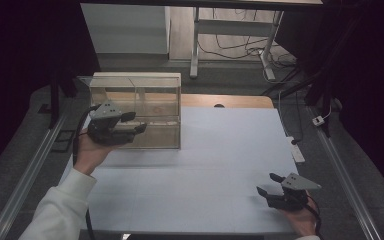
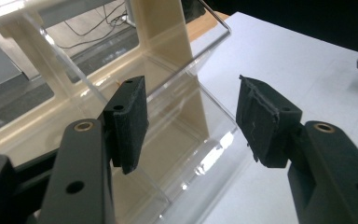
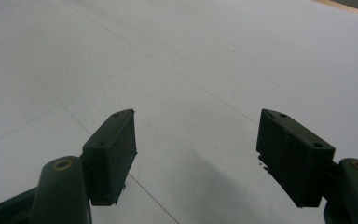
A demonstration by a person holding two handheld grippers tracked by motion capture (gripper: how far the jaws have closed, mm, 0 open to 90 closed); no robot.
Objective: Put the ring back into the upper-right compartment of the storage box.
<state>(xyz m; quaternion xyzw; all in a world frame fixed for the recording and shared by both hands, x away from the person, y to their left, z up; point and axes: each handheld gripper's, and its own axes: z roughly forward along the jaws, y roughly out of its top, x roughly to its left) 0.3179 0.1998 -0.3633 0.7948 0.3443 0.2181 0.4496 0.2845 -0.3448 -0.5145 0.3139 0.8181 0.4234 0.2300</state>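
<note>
Box (image 1: 136, 111) on table (image 1: 220, 165), nothing gripped | left gripper (image 1: 134, 123) jaws apart at box wall | right gripper (image 1: 269, 184) jaws apart, idle | grasp pending

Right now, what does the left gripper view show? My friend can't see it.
The left gripper has its two black jaws open in front of a clear plastic box with cream dividers, nothing held between them. The box sits on a white table.

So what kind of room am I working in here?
Probably a lab or recording rig, not a home: a white-topped table between metal rails, loose cables on the floor beyond, dark surrounds, and a clear box as the work piece.
</note>
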